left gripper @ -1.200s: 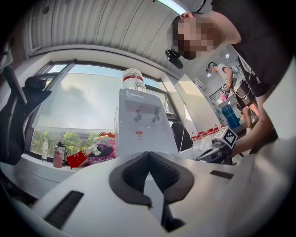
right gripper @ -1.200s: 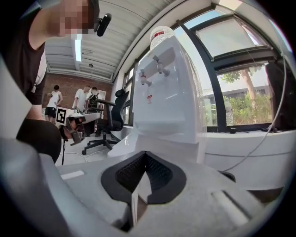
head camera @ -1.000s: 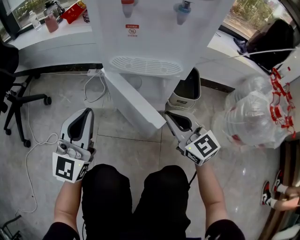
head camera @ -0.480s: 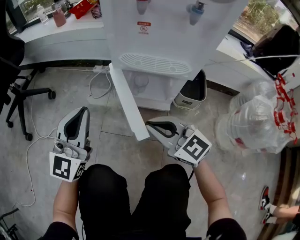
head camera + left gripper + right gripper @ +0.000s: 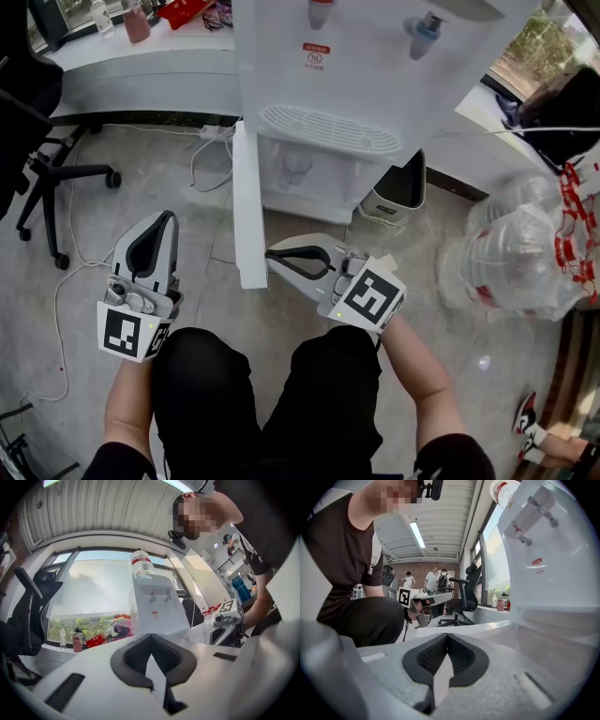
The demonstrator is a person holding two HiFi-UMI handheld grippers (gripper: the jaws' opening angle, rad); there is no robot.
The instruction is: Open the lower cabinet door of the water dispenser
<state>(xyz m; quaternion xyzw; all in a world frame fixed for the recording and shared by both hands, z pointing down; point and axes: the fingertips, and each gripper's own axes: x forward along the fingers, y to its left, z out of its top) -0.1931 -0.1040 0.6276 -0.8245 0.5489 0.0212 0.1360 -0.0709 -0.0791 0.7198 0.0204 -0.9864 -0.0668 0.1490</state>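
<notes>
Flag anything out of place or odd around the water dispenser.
Nothing spilled or broken. The lower cabinet door stands swung wide open from the water dispenser, edge-on in the head view. A white cable trails loose over the floor to its left, and clear water jugs lie heaped at the right.

Right gripper (image 5: 447, 637) jaws closed together. Water dispenser (image 5: 548, 564) close on the right. Left gripper (image 5: 443, 596) and office chair (image 5: 465, 592) ahead.
</notes>
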